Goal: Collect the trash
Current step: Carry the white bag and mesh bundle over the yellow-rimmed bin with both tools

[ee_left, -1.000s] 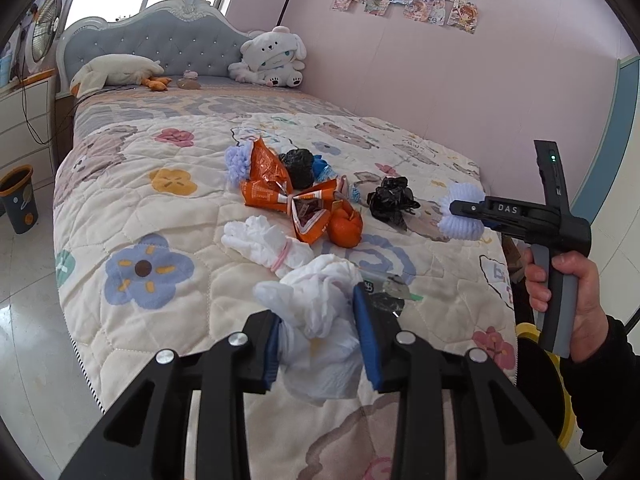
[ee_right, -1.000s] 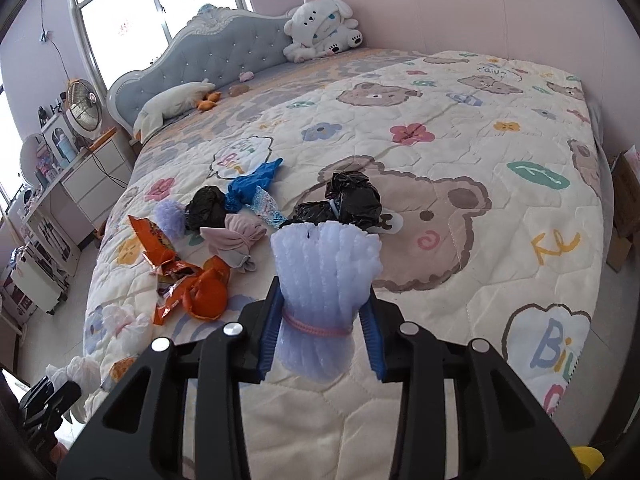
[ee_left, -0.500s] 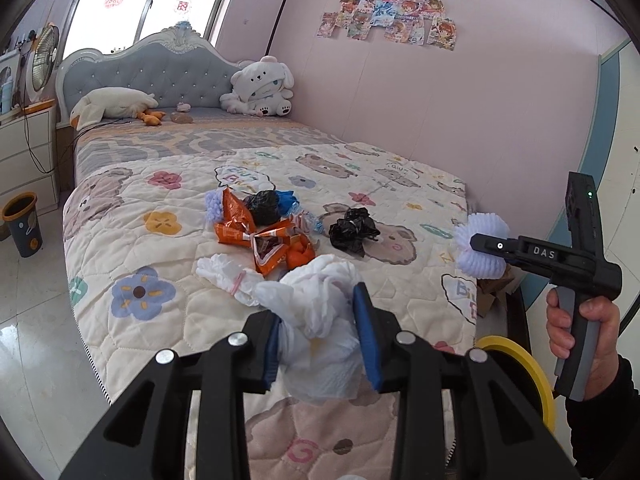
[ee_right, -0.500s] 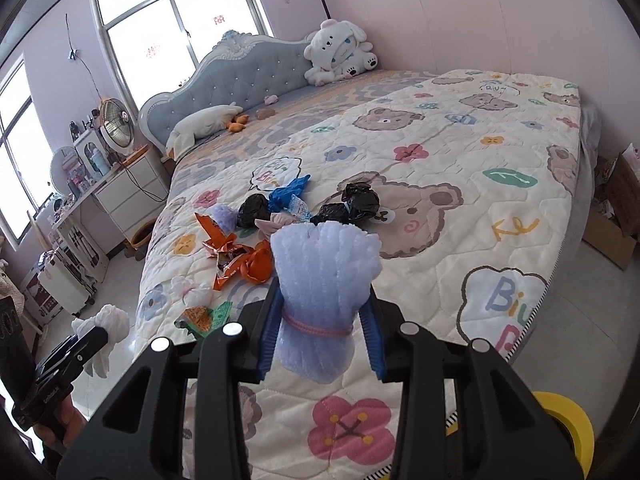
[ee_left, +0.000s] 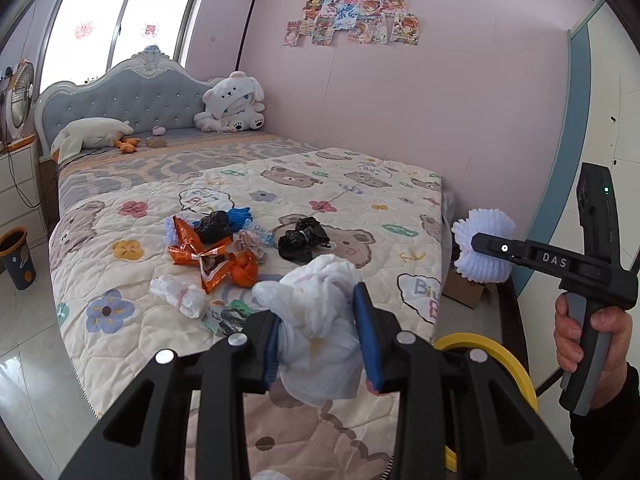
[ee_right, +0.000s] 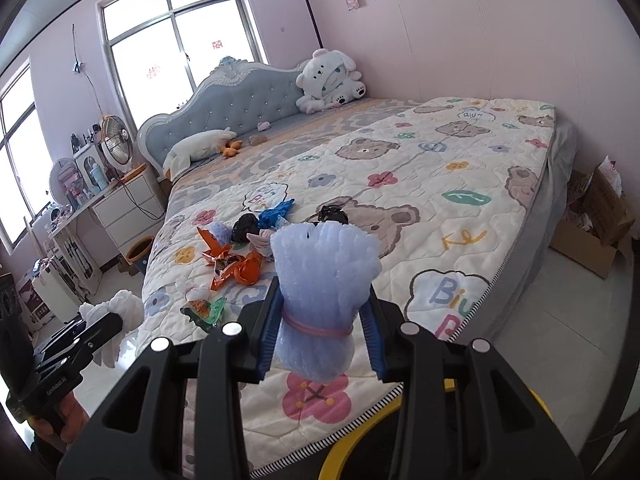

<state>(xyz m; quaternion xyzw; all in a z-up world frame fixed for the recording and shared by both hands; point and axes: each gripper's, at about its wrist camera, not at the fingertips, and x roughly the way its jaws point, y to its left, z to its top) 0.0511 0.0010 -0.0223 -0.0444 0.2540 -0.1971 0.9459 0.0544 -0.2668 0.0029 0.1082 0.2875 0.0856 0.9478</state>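
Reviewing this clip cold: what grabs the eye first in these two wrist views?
Each gripper holds trash: the left gripper clamps a crumpled white bag, the right gripper a pale blue foam-net bundle. Beyond them, a litter pile of orange wrappers and black bags lies on the bear-print quilt.

Thin crinkly white plastic bag [ee_left: 316,320] btwn left jaws; ribbed pale-blue foam netting [ee_right: 320,280] btwn right jaws. Beyond both: matt quilted cloth bedspread [ee_left: 360,200], glossy orange foil wrappers [ee_left: 204,256].

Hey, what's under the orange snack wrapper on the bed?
The orange snack wrapper lies on the bear-print quilt, partly over a round orange item. A black bag sits just behind it. Whatever is directly beneath its crumpled folds is covered.
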